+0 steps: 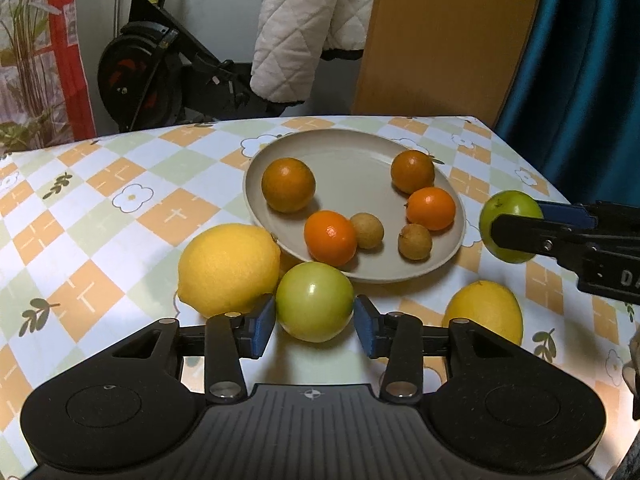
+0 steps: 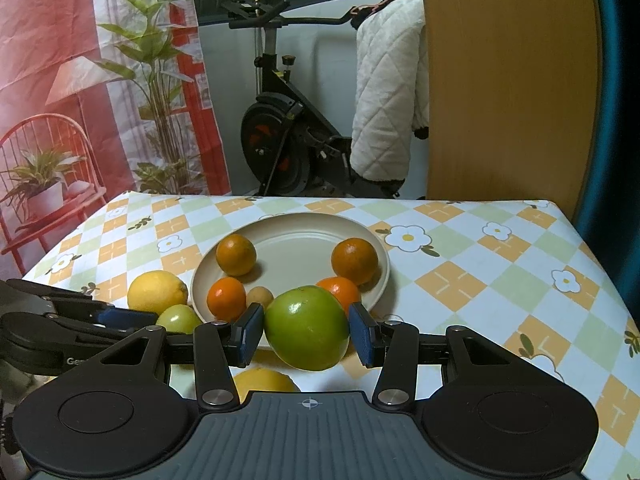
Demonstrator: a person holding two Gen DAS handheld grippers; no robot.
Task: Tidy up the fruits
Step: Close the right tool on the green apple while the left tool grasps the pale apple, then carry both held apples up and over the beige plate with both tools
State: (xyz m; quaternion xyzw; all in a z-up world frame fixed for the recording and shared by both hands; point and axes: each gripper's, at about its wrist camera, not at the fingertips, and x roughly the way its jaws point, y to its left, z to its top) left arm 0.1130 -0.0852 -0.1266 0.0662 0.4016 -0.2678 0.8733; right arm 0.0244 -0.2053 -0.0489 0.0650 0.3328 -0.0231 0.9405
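Round beige plate [image 1: 440, 264] on checked tablecloth [image 1: 100, 208]: 4 oranges, 2 small brown fruits in it. Large yellow lemon [image 1: 228, 268] left of plate, pale green apple [image 1: 314, 302] just before rim, 2nd yellow lemon [image 1: 486, 310] to the right.

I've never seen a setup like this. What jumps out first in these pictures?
Two green apples between blue-padded jaws: the right gripper clamps one green apple lifted in front of the plate, while the left gripper flanks another green apple resting on the checked tablecloth, with small gaps showing. Behind them, a beige plate holds oranges and two small brown fruits, with a lemon beside it.
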